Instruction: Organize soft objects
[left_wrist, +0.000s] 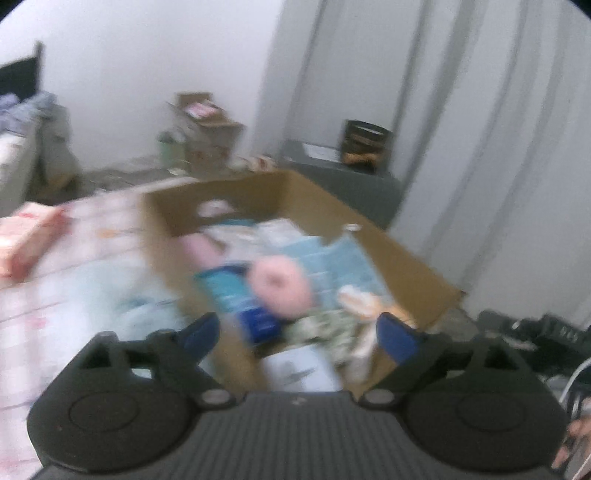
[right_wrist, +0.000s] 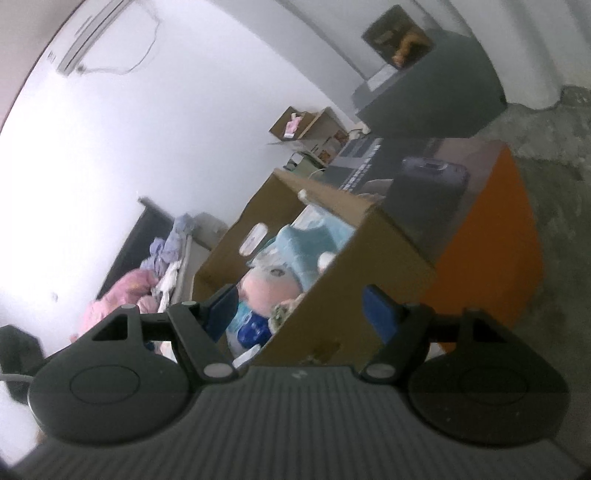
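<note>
An open cardboard box (left_wrist: 413, 266) sits on the bed and holds soft things: a pink plush (left_wrist: 279, 284), light blue fabric (left_wrist: 343, 262), a blue packet (left_wrist: 236, 291) and a tan plush (left_wrist: 362, 299). My left gripper (left_wrist: 297, 332) is open and empty, just above the box's near end. The view is blurred. In the right wrist view, tilted, the same box (right_wrist: 354, 295) shows with the pink plush (right_wrist: 266, 291) and blue fabric (right_wrist: 314, 240) inside. My right gripper (right_wrist: 301, 314) is open and empty, at the box's near wall.
A pink box (left_wrist: 26, 240) lies on the checked bedspread (left_wrist: 74, 288) at left. A dark cabinet (left_wrist: 351, 181) with a dark bin (left_wrist: 364, 144) stands behind. Pink and lilac clothes (right_wrist: 147, 277) pile by a headboard. An orange panel (right_wrist: 491, 258) and suitcase (right_wrist: 428, 192) stand right.
</note>
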